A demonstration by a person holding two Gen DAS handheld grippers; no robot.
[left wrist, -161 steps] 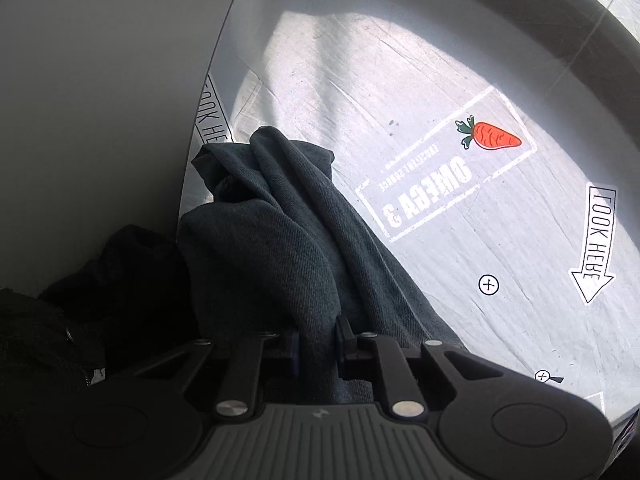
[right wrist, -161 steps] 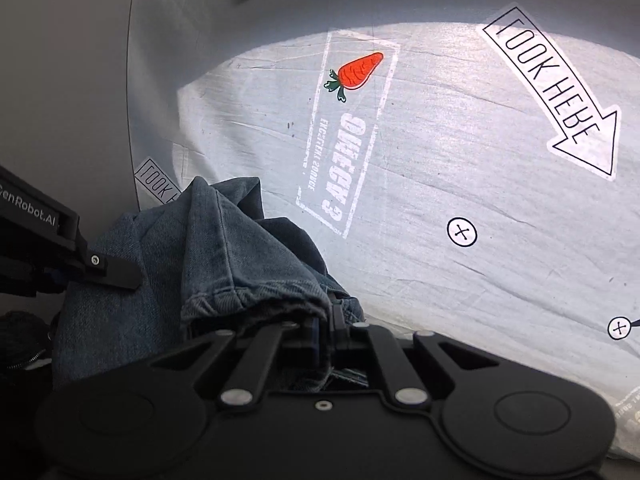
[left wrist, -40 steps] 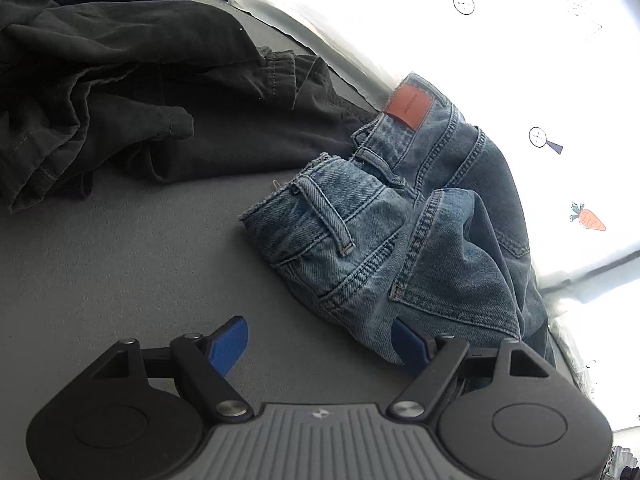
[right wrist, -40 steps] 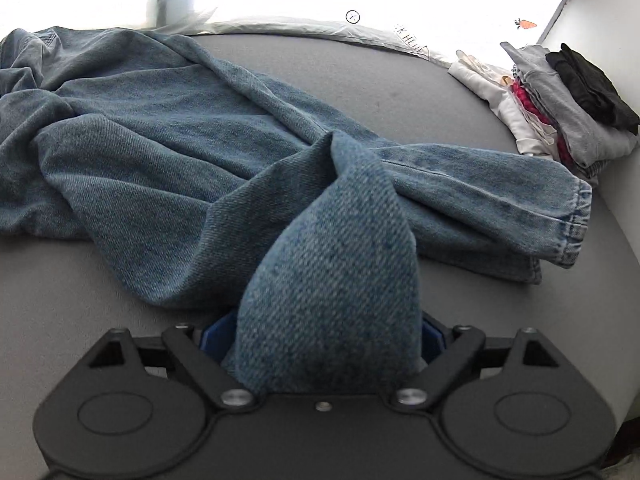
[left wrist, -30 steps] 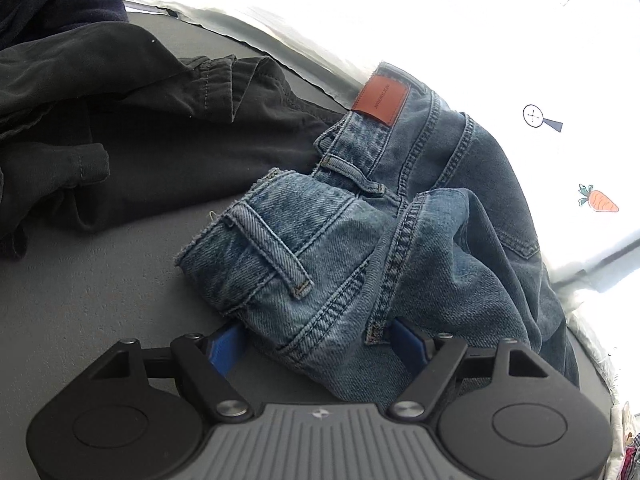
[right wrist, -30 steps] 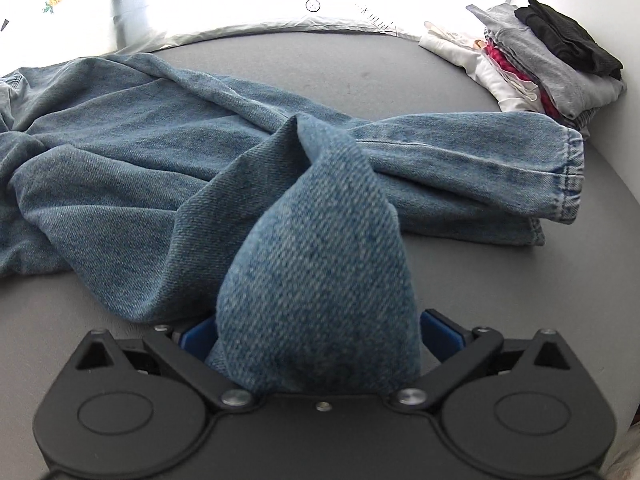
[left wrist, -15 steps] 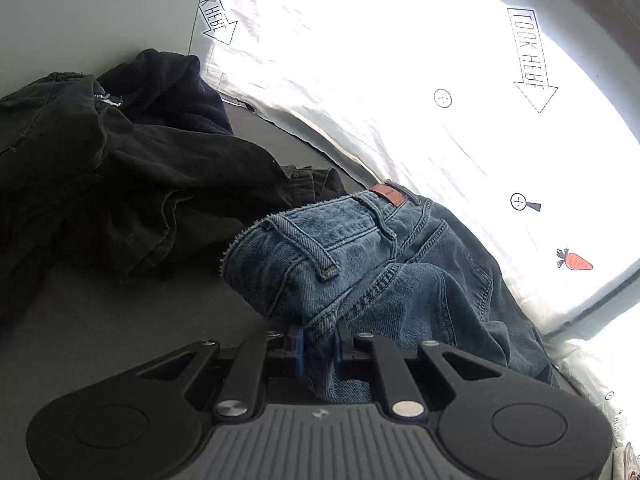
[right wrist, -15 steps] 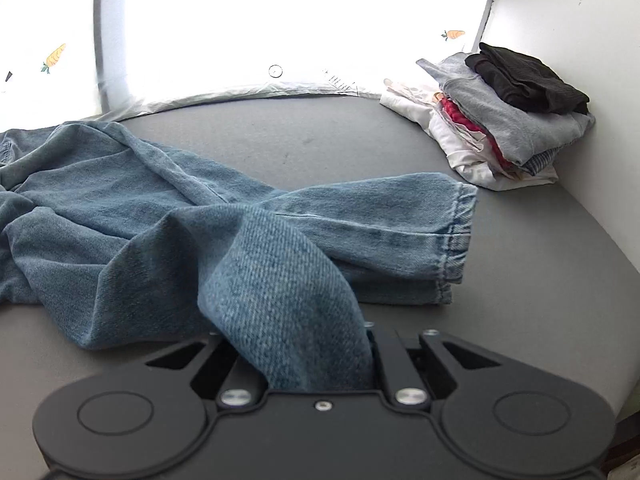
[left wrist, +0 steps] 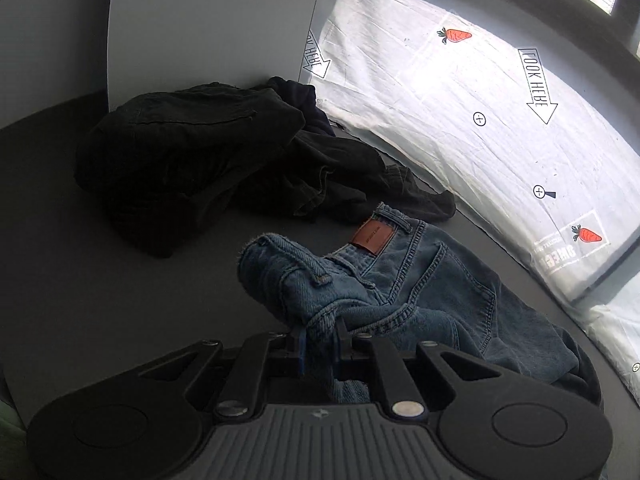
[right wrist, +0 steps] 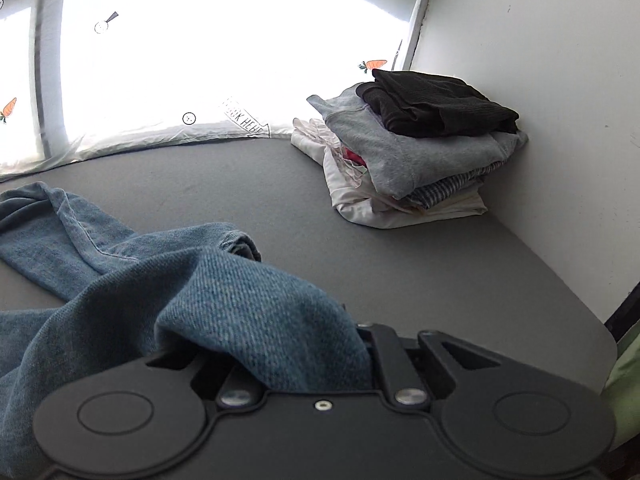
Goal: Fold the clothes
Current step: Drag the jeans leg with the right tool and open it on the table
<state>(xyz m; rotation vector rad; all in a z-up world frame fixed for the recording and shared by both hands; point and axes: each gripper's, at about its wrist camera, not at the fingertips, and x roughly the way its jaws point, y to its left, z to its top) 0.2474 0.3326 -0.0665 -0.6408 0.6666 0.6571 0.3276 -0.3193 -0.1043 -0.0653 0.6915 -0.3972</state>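
A pair of blue jeans (left wrist: 432,280) lies crumpled on the grey table (left wrist: 100,280), brown leather patch up. My left gripper (left wrist: 320,344) is shut on the waistband, which stands lifted above the table. In the right wrist view a jeans leg (right wrist: 224,300) drapes over my right gripper (right wrist: 304,360), which is shut on that fold; its fingertips are hidden under the denim. The other leg's cuff (right wrist: 240,240) rests on the grey table (right wrist: 440,272).
A heap of dark unfolded clothes (left wrist: 208,160) sits at the back left by the wall. A stack of folded clothes (right wrist: 416,148) stands in the far right corner. A white printed sheet (left wrist: 460,112) covers the window behind.
Both grippers went from open to shut on the jeans, left on the waistband, right on a leg. Both have since lifted and the views tilted up.
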